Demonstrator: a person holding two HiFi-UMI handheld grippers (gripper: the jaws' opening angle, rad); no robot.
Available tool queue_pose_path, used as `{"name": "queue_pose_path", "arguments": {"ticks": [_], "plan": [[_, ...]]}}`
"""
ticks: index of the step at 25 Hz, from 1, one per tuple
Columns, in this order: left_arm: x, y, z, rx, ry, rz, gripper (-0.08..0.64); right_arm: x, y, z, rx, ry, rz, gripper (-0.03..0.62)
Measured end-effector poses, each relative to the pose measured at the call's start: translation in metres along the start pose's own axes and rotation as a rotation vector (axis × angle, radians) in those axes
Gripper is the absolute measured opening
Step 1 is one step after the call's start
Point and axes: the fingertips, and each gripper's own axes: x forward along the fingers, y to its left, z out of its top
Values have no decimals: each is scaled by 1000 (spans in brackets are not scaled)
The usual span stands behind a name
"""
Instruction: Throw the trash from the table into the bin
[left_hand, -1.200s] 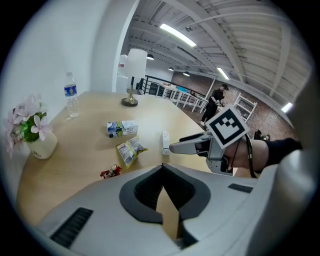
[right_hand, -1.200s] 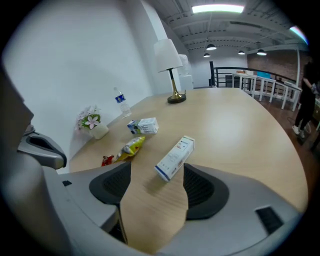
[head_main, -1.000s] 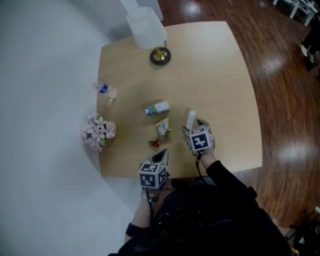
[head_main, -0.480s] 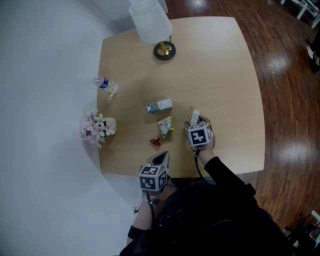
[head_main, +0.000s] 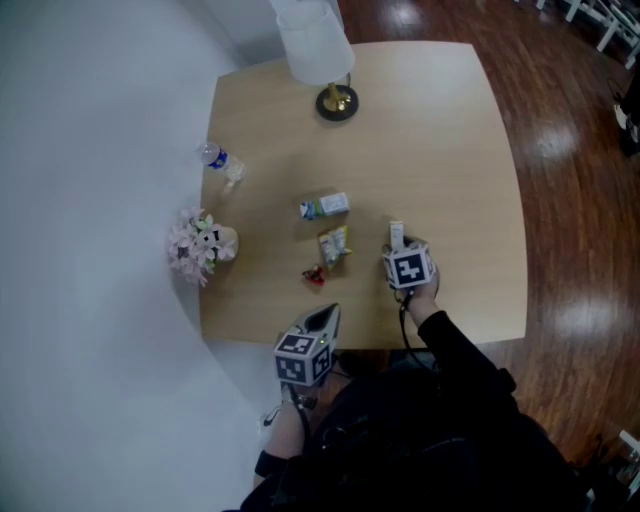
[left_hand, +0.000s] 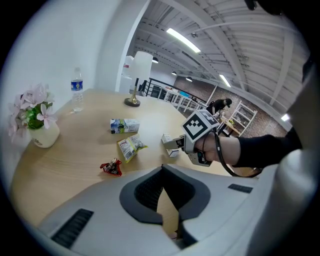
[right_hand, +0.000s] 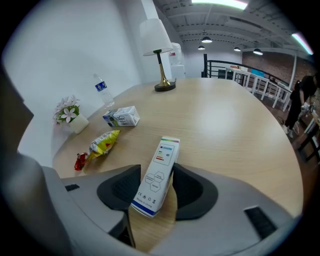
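On the wooden counter (head_main: 440, 150) a slim white cardboard box (head_main: 396, 236) lies right of a yellow foil wrapper (head_main: 333, 245), a small carton (head_main: 325, 206) behind.

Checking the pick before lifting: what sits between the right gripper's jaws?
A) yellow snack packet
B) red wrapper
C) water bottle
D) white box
D: the white box lies between the jaws of the right gripper, which have just been closing on it.

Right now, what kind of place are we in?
Probably a large loft-style office or showroom, not a home: a high exposed ceiling with strip lights, a black railing and a glossy wood floor.
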Motion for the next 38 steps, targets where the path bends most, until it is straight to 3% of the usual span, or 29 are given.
{"name": "queue_pose_path", "arguments": {"ticks": [5, 11, 18, 24, 30, 38], "plan": [[-19, 0, -11, 12, -28, 1, 3, -34, 21, -12, -17, -40, 70, 196], [-49, -3, -28, 12, -75, 1, 3, -91, 48, -24, -104, -103, 113, 195], [-83, -1, -71, -36, -100, 8, 3, -131, 87, -75, -130, -68, 187, 193], [-104, 14, -92, -73, -128, 43, 3, -135, 114, -80, -185, -59, 202, 192], [-129, 33, -118, -148, -164, 99, 3, -128, 157, -91, -266, -12, 258, 192], [-178, 70, -175, -316, -228, 231, 3, -107, 264, -121, -491, 83, 410, 189]]}}
